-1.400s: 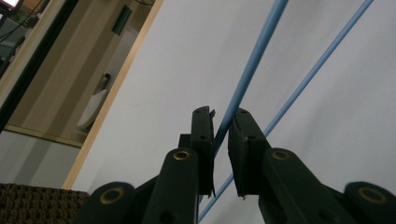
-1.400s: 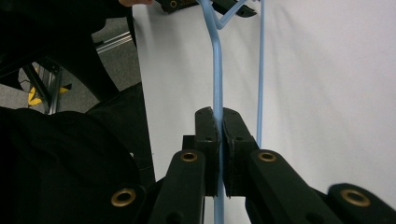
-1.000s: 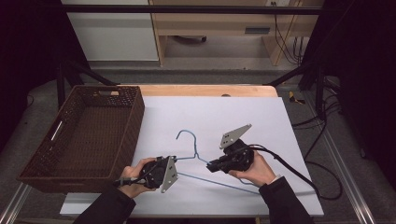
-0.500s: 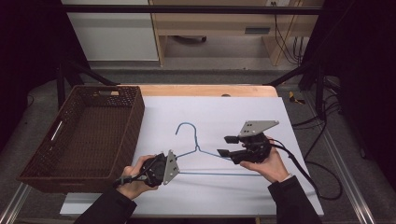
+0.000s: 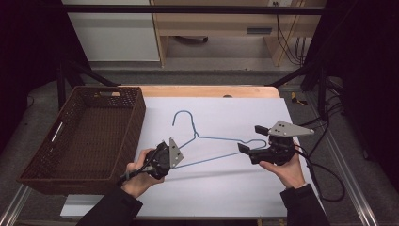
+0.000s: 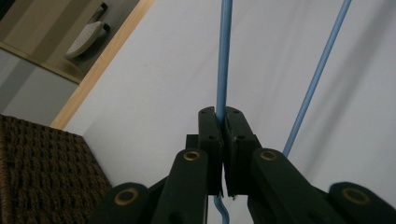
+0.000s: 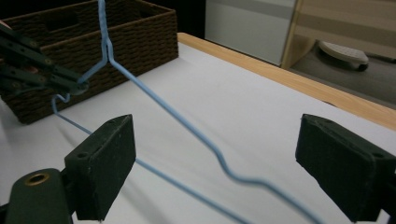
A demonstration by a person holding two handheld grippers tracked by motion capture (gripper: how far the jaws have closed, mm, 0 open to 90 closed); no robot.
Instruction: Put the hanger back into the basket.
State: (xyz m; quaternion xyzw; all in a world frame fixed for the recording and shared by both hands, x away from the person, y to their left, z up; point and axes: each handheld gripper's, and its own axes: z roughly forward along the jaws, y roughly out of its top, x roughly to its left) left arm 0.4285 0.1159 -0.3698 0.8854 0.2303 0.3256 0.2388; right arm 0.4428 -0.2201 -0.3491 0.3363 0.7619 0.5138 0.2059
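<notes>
So right now the left tongs [image 5: 167, 155] are clamped on one end of the blue wire hanger [image 5: 214, 139], right by the corner bend, and that's the only thing holding it. The right tongs [image 5: 251, 141] have just been opening and stand wide apart around the hanger's other end, with the wire running between the pads and neither pad pressing on it. The hanger sits mid-desk [image 5: 226, 188], hook pointing toward the far edge, with the wicker basket [image 5: 56, 174] just beside the left hand.

Biggest risk imo: a one-point pinch on thin round wire. It can spin in the grip, so the free end droops and snags the basket rim or drags on the desk. Can't really tell from above whether that end is resting or hanging.
</notes>
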